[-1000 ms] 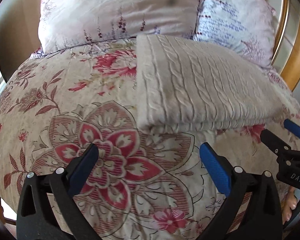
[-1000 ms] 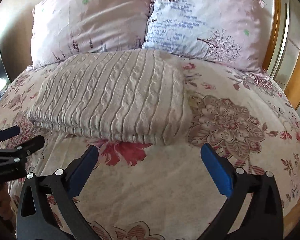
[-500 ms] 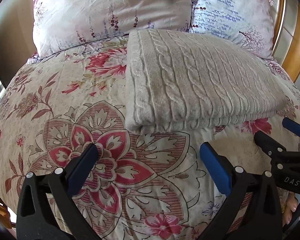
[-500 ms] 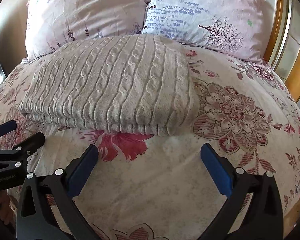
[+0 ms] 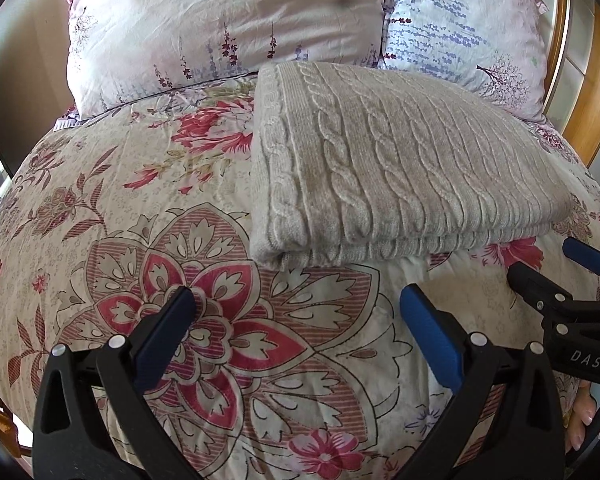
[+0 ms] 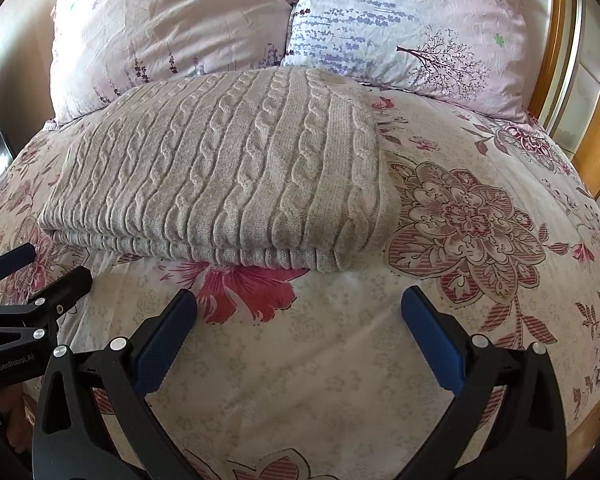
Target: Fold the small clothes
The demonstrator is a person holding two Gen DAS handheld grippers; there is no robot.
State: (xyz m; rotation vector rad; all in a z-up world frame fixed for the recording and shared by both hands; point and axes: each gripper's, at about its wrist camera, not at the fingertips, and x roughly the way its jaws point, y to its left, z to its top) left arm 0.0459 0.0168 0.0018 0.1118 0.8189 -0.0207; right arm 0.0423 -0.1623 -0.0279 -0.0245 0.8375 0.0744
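A beige cable-knit sweater (image 5: 396,168) lies folded into a flat rectangle on the floral bedspread (image 5: 140,208), its folded edge facing me. In the right wrist view the same sweater (image 6: 228,176) fills the middle left. My left gripper (image 5: 298,312) stands open just short of the sweater's near left corner, nothing between its blue pads. My right gripper (image 6: 298,316) is open too, a little back from the sweater's near right edge. Each gripper shows at the edge of the other's view: the right gripper (image 5: 548,268) at the far right, the left gripper (image 6: 40,268) at the far left.
Two pale pillows (image 5: 228,28) (image 6: 412,28) lean at the head of the bed behind the sweater. A wooden bed frame (image 6: 596,120) runs along the right side. The bedspread (image 6: 480,240) lies open to the right of the sweater.
Both grippers have moved forward toward the sweater's near edge, which now looks larger and closer. Both stay open and the sweater has not moved.
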